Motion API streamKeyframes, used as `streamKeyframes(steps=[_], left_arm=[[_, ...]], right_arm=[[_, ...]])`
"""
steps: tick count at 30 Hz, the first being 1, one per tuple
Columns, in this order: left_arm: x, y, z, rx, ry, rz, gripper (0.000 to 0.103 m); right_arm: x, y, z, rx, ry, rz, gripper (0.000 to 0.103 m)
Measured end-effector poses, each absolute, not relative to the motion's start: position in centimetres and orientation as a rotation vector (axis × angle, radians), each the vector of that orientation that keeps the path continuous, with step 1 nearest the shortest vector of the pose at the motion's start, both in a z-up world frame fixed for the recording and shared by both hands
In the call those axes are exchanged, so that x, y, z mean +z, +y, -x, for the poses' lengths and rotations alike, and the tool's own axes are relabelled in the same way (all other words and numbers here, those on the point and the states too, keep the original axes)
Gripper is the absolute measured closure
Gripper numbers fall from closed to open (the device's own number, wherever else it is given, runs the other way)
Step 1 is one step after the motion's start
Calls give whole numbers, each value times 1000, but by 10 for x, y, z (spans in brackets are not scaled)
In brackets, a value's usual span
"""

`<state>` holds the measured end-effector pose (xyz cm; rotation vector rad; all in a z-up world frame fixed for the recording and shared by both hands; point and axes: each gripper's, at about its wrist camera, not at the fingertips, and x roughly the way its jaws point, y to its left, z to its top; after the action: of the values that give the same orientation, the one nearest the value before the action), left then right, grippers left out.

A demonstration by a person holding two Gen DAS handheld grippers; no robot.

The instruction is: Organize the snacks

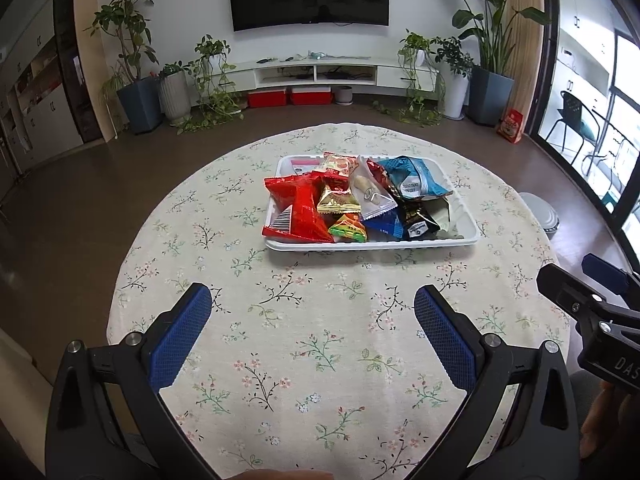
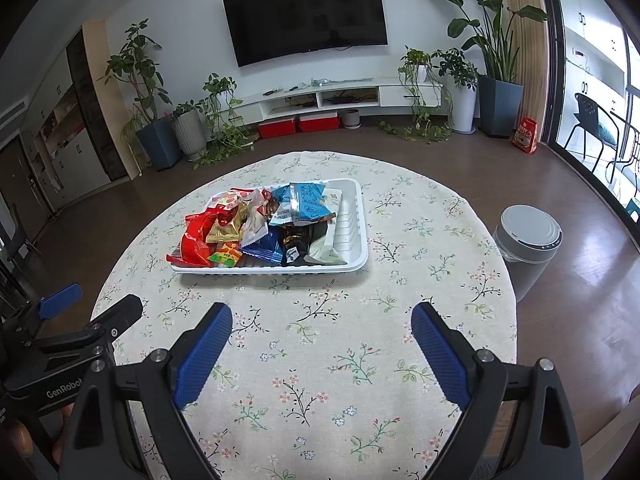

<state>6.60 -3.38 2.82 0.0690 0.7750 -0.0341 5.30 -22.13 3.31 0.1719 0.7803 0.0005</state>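
On the floral worktop (image 1: 320, 360) a white tray (image 1: 460, 236) of snack packets (image 1: 304, 208) is seen beyond the left gripper (image 1: 312, 300) and right gripper (image 2: 322, 320), both jaws spread wide and empty.

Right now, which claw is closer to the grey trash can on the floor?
Right. The right claw hovers over the table's near edge on the side where the trash can stands. The left claw is on the other side of it, farther from the can.
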Motion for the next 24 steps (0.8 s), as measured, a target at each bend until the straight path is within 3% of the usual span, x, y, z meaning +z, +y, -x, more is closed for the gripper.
streamKeyframes(steps=[24], left_arm=[[21, -35, -67, -96, 817, -51, 0]], right_arm=[[36, -211, -43, 10, 772, -157, 10]])
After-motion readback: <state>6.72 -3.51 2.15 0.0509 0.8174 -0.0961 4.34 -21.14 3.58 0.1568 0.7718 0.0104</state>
